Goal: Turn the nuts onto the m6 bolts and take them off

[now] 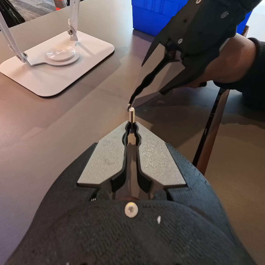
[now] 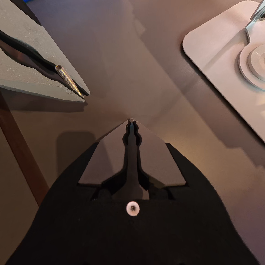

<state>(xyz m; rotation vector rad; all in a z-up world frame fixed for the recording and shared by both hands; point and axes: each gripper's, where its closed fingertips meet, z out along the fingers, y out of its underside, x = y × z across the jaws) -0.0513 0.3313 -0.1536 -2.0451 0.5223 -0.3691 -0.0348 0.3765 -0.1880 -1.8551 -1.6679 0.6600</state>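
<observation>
Bolt [image 1: 131,116] clamped head-down in left gripper [image 1: 131,127], threads up, above worktop [image 1: 71,129]. Right gripper [image 2: 131,121] pinches nut [image 2: 131,119] just beside tip. Steel: small, stiff, slick; likely grip flats.

Left wrist view is looking forward and down along its fingers, close over the table [image 1: 57,136]. Right wrist view is facing steeply down. The 2 views are sharing the white stand base [image 1: 57,68] and bolt [image 1: 131,116].
</observation>
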